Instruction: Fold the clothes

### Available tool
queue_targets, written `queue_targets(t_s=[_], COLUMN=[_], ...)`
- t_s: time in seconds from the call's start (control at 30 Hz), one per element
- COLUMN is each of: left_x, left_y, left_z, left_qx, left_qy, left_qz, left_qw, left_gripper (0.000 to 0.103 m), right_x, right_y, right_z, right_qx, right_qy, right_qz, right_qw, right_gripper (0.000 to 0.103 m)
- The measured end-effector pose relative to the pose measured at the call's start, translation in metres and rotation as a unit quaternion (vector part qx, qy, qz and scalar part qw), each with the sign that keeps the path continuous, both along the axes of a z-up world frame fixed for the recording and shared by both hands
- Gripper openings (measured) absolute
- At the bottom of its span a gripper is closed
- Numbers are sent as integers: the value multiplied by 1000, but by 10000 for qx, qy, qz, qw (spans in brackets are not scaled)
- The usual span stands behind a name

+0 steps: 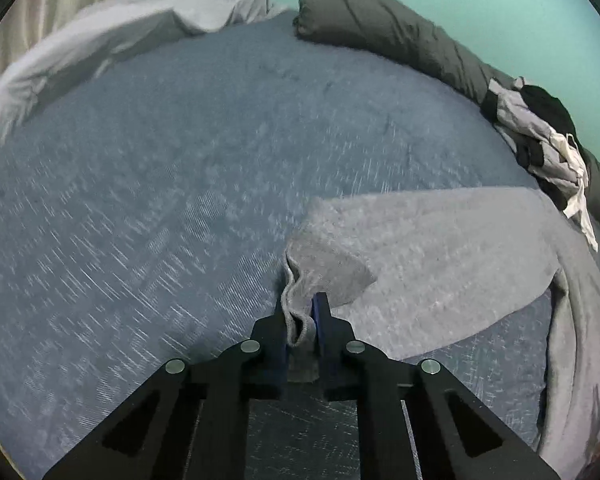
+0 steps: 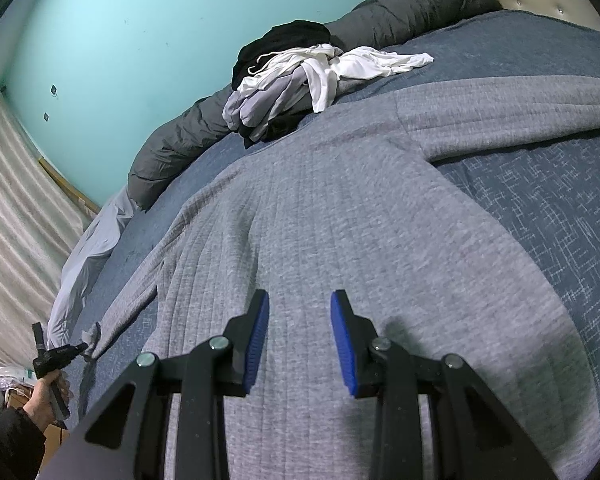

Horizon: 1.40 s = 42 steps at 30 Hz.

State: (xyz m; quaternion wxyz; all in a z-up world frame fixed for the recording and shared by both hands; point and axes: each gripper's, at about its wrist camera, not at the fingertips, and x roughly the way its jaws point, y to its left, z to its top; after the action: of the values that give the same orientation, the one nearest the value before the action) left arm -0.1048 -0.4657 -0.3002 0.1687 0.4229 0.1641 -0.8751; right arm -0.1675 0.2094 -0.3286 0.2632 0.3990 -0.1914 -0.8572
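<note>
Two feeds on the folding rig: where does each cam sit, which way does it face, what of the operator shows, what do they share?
Left wrist: sits on the left gripper, looking down its fingers across the blue bedspread toward the teal wall; fingers pinch a cuff of the grey sweater.
Right wrist: sits on the right gripper, fingers apart over the sweater body, empty; a hand on the left gripper shows at lower left.
Shared: sweater, bedspread, dark bolster, clothes pile, wall.
</note>
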Motion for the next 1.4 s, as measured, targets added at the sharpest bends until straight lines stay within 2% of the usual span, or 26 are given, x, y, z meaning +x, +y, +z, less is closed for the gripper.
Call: queue_targets(t_s=[0.1, 0.17, 0.23, 0.5, 0.63, 0.73, 0.8, 0.9, 0.93, 1.0, 1.03, 1.07, 1.1, 1.17, 1.27, 1.33, 1.4], left_x=[5, 12, 15, 36, 37, 28, 25, 33, 37, 45, 50, 56, 59, 62, 61, 61, 62], left_y=[-8, -18, -33, -74, -88, -100, -105, -107, -106, -103, -101, -98, -93, -80, -43, -13, 17], left_z=[20, 32, 39, 43, 37, 23, 10, 7, 8, 14, 19, 23, 26, 30, 36, 39, 42], left_qx=[-319, -575, -627, -445, -322, 73, 298, 336, 274, 138, 80, 42, 65, 173, 289, 425, 590], left_qy=[174, 218, 249, 260, 169, 37, -209, -243, -271, -265, -258, -247, -259, -318, -452, -457, -442], left_qz=[121, 369, 611, 1186, 1318, 1384, 1473, 1620, 1652, 1649, 1652, 1659, 1556, 1216, 438, -38, -460], left_qw=[9993, 9974, 9958, 9916, 9906, 9903, 9884, 9859, 9855, 9859, 9859, 9858, 9875, 9919, 9976, 9980, 9962], left_gripper=[4, 4, 3, 4, 4, 4, 6, 11, 16, 18, 22, 29, 31, 33, 33, 33, 33], right_x=[0, 0, 1, 2, 1, 0, -3, -8, -11, -14, -16, -18, -19, -20, -16, -13, -9], right_y=[-1, -1, -2, -4, -4, -4, -3, 1, 3, 8, 11, 16, 21, 35, 54, 70, 84], right_z=[1, 1, 1, -1, -2, -3, -3, 3, 6, 11, 13, 15, 17, 21, 25, 28, 29], right_qx=[-1, -2, -3, 32, 67, 70, 30, 47, 74, 124, 185, 280, 387, 624, 1069, 1354, 1422], right_qy=[13, 11, 9, -6, -32, -93, -163, -230, -262, -359, -432, -532, -641, -846, -1029, -1122, -1242], right_qz=[17, 24, 24, 36, 51, 72, 89, 106, 133, 215, 279, 345, 411, 524, 608, 627, 659], right_qw=[10000, 10000, 10000, 10000, 10000, 9999, 9998, 9997, 9995, 9990, 9985, 9976, 9963, 9931, 9871, 9824, 9798], right_gripper=[32, 32, 32, 32, 32, 32, 32, 32, 32, 32, 33, 39, 43, 43, 44, 45, 47])
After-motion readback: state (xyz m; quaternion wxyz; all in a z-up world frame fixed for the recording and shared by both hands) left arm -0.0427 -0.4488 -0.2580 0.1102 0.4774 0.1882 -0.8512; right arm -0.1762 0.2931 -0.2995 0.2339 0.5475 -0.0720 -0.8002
